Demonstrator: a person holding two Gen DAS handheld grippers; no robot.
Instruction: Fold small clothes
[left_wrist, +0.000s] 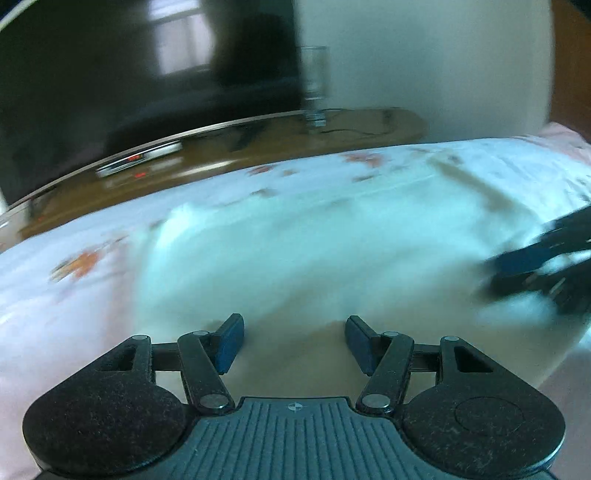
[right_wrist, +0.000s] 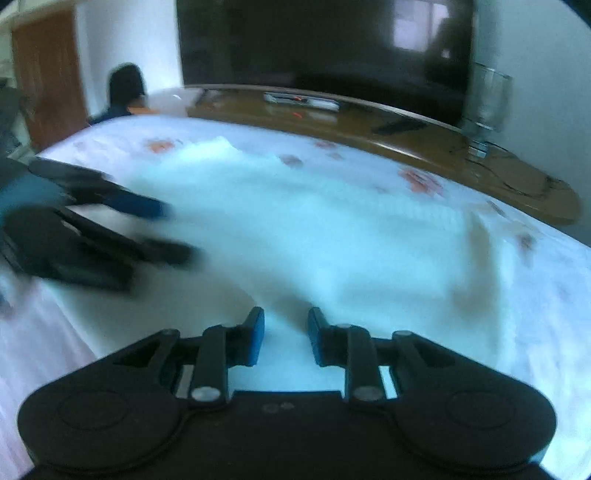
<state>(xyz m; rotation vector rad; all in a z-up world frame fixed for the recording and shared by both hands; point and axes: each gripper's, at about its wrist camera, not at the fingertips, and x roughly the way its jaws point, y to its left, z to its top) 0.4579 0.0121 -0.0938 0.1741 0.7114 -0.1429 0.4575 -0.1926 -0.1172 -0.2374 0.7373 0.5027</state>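
On the bed (left_wrist: 74, 314), over a flower-print sheet (right_wrist: 421, 181), lies a white garment (left_wrist: 295, 251), spread fairly flat, its near edge just ahead of both tools; frames are blurred so its exact type and any sleeves cannot be told; left hand-held gripper (left_wrist: 293, 341) has jaws standing wide, nothing between the pads, cloth below and ahead of them; right hand-held gripper (right_wrist: 286, 338) has jaws set narrow but with a clear gap, cloth seen through the gap, pads not pressing on it as far as can be judged; each tool shows in the other's view, off to the side, both over the near side of the garment and apart from each other; behind the bed a brown TV stand (right_wrist: 406, 140) carries a dark television (right_wrist: 325, 48) and a clear glass (right_wrist: 487, 99); a person (right_wrist: 123, 92) shows at far left, beyond the bed; step in hand looks like the approach to pinch the near edge, fold not yet begun; to do it well: place both tools at matching points along the near hem, pinch only the garment and not the sheet under it, close fully before lifting, lift both sides level and carry the edge over evenly so the crease runs straight; risk is snagging the sheet or an uneven fold.
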